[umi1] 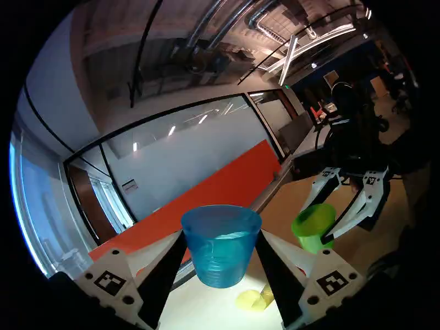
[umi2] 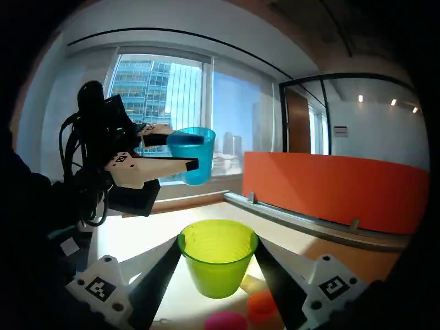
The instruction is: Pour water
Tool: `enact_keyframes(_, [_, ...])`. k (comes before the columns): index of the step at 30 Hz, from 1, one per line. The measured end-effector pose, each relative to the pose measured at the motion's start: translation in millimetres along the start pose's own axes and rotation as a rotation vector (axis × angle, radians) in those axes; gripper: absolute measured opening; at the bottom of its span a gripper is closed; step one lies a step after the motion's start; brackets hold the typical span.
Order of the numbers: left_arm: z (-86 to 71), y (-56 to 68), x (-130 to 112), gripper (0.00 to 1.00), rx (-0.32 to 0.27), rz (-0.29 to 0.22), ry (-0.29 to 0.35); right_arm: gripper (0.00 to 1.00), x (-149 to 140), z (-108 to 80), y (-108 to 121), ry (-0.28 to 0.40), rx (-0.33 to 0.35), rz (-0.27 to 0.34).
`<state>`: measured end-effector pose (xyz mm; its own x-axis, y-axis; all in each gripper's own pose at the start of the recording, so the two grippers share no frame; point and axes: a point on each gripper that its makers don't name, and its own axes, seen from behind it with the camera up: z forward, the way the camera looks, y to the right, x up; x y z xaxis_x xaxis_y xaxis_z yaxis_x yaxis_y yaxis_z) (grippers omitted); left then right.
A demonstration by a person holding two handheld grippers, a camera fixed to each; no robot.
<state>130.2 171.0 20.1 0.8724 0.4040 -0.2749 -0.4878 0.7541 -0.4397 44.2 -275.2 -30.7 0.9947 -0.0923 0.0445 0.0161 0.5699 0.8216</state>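
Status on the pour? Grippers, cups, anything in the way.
Left gripper shut on blue cup, up high. Right gripper shut on green cup, lower, cups apart. Yellow cup, orange cup, pink cup on table below, none between.

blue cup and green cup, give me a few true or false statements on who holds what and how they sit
1. The left gripper grips the blue cup between its fingers. True.
2. The green cup stands on the table. False: the right gripper holds it above the table.
3. The blue cup is turned upside down. False: its opening faces up.
4. An orange partition runs along the far side of the table. True.
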Motion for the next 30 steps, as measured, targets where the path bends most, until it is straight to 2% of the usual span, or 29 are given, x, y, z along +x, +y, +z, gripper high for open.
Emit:
enact_keyframes(11, [4.1,3.1,6,0.84,-0.013,0.057,0.003,0.93,1,15.3,-14,-0.001,0.05,-0.004])
enact_keyframes(24, [3.8,-1.1,13,0.84,-0.004,0.133,0.005,0.93,3,28.6,-24,-0.002,0.082,-0.01])
enact_keyframes(30, [3.5,0.4,19,0.84,-0.002,0.186,0.008,0.93,2,33.0,-27,-0.006,0.092,-0.015])
